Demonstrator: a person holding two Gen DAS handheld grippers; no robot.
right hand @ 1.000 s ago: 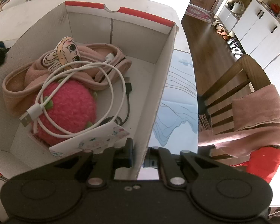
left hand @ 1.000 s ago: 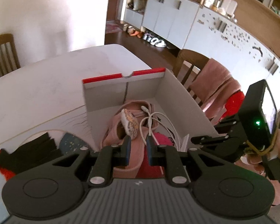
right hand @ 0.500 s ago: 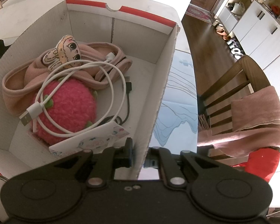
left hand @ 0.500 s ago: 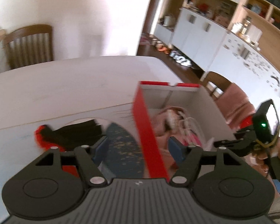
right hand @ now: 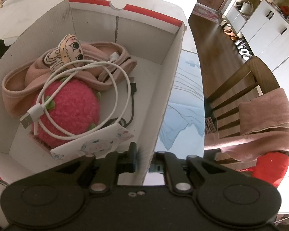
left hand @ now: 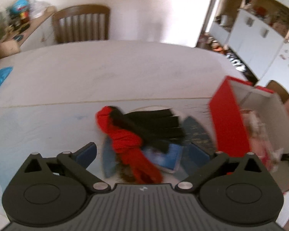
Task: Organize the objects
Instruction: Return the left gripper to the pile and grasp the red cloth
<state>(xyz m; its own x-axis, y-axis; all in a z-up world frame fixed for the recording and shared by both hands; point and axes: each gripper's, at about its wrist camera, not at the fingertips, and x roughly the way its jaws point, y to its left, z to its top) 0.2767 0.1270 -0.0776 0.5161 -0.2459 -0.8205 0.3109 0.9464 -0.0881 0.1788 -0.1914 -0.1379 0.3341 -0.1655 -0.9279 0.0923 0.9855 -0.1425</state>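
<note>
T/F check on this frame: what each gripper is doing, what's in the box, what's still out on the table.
1. The right gripper is clamped on the box wall. True.
2. The left gripper is shut on the red and black cloth. False: its jaws have just been opening and stand wide, touching nothing.
3. A white cable lies over the pink plush strawberry. True.
4. The box is empty. False: it also holds a pink band and a card.

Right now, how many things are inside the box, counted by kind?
Cables: 2, white cable and black cable
Plush toys: 2, strawberry and doll
Pink cloth: 1
Card: 1
Total: 6, in the box
</note>
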